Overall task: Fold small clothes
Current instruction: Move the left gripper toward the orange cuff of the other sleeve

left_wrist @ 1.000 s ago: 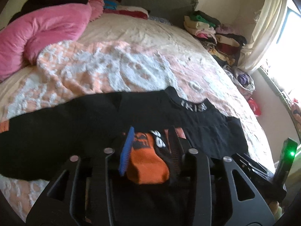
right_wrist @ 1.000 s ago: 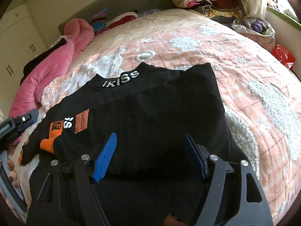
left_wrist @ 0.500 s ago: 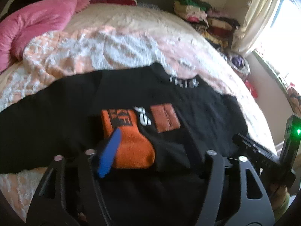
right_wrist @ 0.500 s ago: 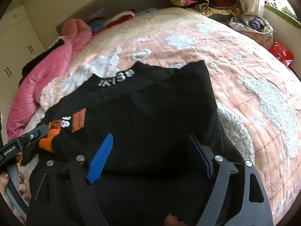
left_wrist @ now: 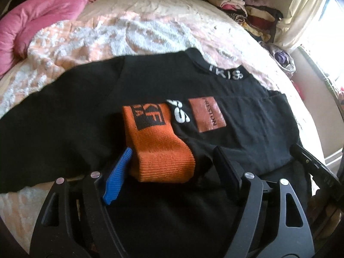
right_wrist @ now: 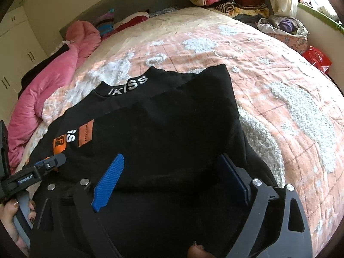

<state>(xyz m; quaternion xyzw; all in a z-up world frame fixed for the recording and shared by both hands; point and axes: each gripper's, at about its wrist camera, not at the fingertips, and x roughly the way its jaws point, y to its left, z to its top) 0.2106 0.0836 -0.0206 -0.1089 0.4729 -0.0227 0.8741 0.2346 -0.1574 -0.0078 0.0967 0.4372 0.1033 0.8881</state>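
Observation:
A black sweater [left_wrist: 64, 116] with white collar lettering lies on the bed; it also shows in the right wrist view [right_wrist: 163, 124]. Its sleeve with an orange cuff [left_wrist: 161, 152] is folded across the chest. My left gripper [left_wrist: 172, 161] is open, its jaws either side of the cuff and not pinching it. My right gripper [right_wrist: 172, 167] is open over the sweater's folded right side, holding nothing. The left gripper's tip shows in the right wrist view [right_wrist: 53, 161].
A pink and white quilt [right_wrist: 279, 86] covers the bed. A pink duvet [left_wrist: 38, 17] lies at the far left. Stacks of folded clothes [left_wrist: 240, 6] sit at the far right corner by a curtain [left_wrist: 301, 15].
My left gripper has opened and let go of the orange cuff, which now lies on the sweater's chest. Both grippers have drawn back a little.

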